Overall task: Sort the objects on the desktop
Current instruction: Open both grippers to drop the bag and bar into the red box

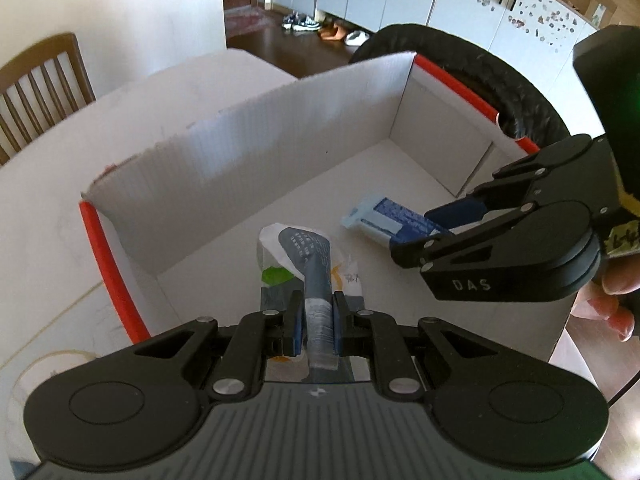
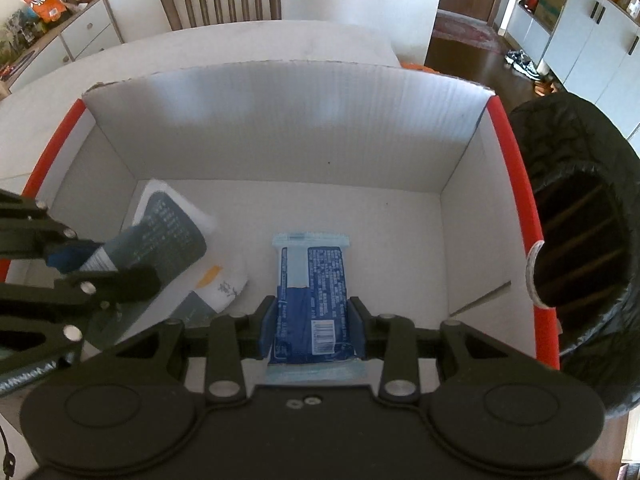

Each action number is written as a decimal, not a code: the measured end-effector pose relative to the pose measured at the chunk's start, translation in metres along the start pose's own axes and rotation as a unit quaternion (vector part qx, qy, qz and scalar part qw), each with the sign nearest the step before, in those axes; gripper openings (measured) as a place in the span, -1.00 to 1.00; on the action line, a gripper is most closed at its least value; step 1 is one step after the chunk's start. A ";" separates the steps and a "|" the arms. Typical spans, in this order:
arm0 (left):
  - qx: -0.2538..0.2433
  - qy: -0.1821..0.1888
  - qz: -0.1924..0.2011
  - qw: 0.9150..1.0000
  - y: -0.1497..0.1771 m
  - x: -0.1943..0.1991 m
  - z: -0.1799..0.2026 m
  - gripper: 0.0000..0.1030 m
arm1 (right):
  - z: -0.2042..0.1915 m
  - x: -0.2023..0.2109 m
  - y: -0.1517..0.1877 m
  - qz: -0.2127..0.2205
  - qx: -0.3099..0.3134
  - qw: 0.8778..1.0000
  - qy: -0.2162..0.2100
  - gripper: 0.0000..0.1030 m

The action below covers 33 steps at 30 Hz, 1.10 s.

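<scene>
The left gripper point(image 1: 316, 322) reaches down over the near rim of the white cardboard box point(image 1: 248, 120), its jaws closed flat against a grey-and-white packet point(image 1: 310, 256) that hangs inside the box. The right gripper point(image 2: 312, 328) also points down into the box, to the right of the left one, its two blue pads point(image 2: 267, 330) pressed on either side of a blue wipes packet point(image 2: 312, 276) above the box floor. In the left wrist view, the person's fingers point(image 1: 608, 312) show behind the right gripper, outside the box's right wall.
</scene>
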<state>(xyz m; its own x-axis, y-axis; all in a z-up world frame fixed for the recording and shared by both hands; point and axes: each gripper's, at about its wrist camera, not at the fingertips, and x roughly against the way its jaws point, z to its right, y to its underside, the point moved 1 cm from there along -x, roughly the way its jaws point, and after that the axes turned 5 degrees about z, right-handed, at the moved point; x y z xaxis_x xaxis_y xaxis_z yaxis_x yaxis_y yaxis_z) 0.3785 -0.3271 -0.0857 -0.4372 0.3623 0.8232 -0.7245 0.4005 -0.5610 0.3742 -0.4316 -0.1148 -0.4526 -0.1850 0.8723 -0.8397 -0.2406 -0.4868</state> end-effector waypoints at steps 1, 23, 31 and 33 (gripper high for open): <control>0.004 0.002 -0.004 1.000 0.001 -0.001 -0.001 -0.75 | 0.001 0.000 0.001 -0.003 0.000 1.000 0.000 -0.30; 0.014 0.008 0.002 1.000 0.003 -0.002 0.001 -0.70 | 0.001 0.011 0.003 0.006 -0.022 1.000 -0.010 -0.16; 0.034 0.012 0.032 0.999 0.002 0.019 -0.004 -0.69 | 0.001 0.043 -0.002 0.052 -0.020 0.998 -0.032 0.05; 0.038 0.012 0.039 0.998 0.003 0.025 -0.005 -0.69 | 0.002 0.051 -0.002 0.059 -0.022 0.997 -0.037 0.05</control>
<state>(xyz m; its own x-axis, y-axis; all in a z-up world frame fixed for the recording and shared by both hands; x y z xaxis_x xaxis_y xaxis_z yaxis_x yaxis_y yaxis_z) 0.3679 -0.3123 -0.0674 -0.4814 0.4095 0.7750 -0.7280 0.3057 -0.6137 0.3537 -0.4421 -0.0697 -0.5268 -0.2792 0.8028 -0.7952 -0.1717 -0.5815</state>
